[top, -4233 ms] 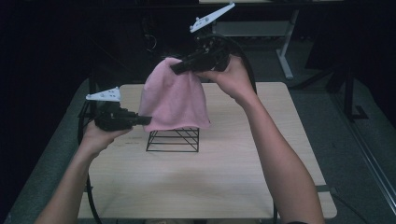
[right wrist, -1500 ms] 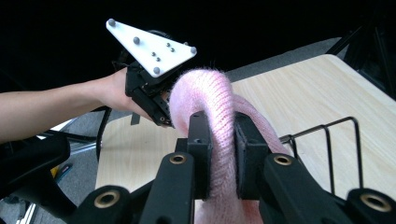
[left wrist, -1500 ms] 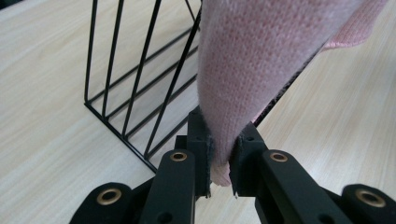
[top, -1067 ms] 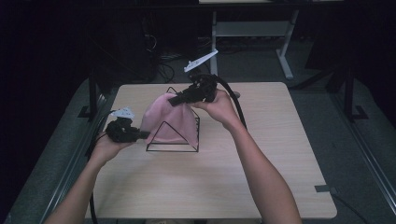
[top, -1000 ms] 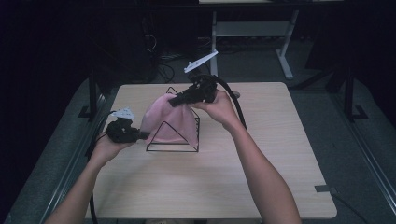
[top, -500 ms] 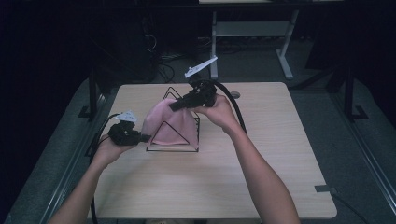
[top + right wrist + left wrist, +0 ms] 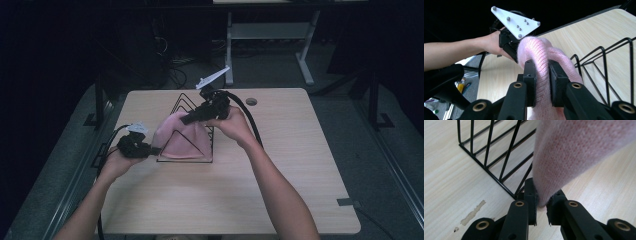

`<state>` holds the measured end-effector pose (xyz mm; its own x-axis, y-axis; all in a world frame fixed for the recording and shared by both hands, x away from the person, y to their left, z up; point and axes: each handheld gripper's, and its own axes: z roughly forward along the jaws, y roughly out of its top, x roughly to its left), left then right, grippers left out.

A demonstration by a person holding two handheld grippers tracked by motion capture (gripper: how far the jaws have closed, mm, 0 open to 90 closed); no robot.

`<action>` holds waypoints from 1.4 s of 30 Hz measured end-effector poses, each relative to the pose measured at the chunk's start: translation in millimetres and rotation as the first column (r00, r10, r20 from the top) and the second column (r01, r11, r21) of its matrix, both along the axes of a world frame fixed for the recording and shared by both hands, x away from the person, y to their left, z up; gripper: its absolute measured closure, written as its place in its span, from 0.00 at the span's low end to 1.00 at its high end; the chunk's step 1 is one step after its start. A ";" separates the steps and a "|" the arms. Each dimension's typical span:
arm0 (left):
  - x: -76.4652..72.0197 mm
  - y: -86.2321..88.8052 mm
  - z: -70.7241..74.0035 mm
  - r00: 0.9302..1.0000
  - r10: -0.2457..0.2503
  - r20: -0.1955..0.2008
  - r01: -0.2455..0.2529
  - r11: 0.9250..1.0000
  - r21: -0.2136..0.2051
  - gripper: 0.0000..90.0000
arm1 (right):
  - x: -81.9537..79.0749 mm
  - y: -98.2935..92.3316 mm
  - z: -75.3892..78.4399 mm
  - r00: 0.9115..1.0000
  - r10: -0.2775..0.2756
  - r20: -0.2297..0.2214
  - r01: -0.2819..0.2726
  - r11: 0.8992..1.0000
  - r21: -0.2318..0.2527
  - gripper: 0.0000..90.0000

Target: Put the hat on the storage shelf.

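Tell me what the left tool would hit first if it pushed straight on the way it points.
Probably the black wire rack. The left tool is shut on the hem of the pink knit hat, and the rack's corner sits just past its tips, though depth is hard to judge.

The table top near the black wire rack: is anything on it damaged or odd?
Yes. In the left gripper view the wooden table has a pale, chipped-looking mark beside the corner of the black wire rack. The pink knitted cloth shows no damage.
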<state>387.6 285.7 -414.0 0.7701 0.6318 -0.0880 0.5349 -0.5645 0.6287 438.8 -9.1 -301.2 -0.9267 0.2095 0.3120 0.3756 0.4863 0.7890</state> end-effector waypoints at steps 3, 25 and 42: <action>-0.1 1.7 -4.2 1.000 0.017 -0.010 -0.017 1.000 -0.012 0.89 | -1.7 4.5 -0.9 1.000 0.011 0.013 -0.010 1.000 -0.018 0.85; 3.5 1.8 -17.9 0.999 0.032 -0.034 -0.031 0.999 0.033 0.88 | -2.7 7.1 -10.1 1.000 0.027 0.000 -0.027 0.999 -0.045 0.71; 1.9 4.7 -15.4 1.000 -0.001 -0.007 0.002 0.998 0.067 0.94 | -4.6 8.2 -12.3 0.999 0.039 0.024 -0.038 0.999 -0.031 0.88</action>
<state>389.4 290.4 -429.4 0.7707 0.6352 -0.0511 0.5382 -0.6059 0.5858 434.2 -0.9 -313.5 -0.9415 0.1827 0.2830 0.3368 0.5243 0.7821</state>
